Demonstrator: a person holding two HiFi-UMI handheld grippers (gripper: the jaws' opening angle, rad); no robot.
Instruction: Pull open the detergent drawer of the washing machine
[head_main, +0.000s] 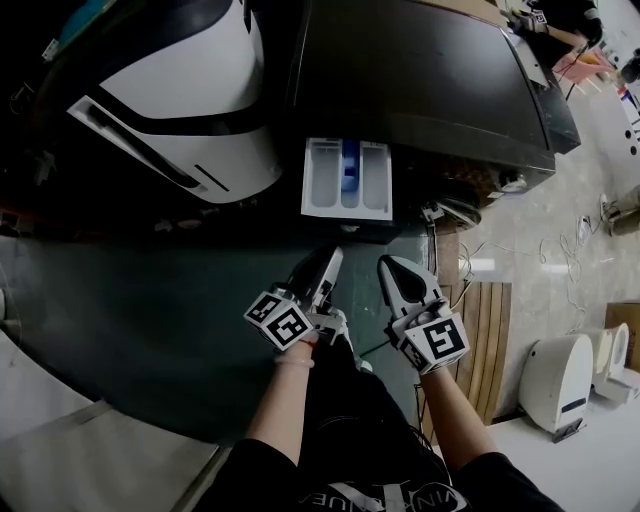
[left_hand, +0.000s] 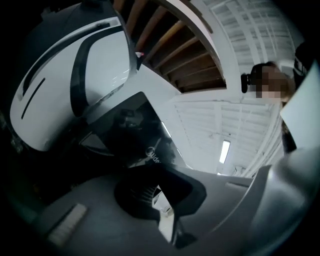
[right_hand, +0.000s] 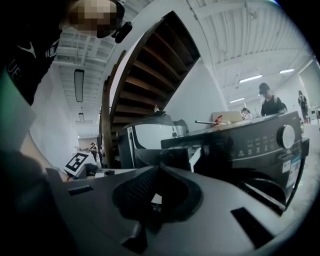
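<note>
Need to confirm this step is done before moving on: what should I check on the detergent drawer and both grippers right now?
1. Detergent drawer pulled out of the washing machine: ok, its compartments show from above.
2. Drawer out to its full travel: cannot tell.
3. Left gripper free of the drawer: ok, shut on nothing and held apart from it.
4. Right gripper free of the drawer: ok, shut with nothing between its jaws, also apart from it.
</note>
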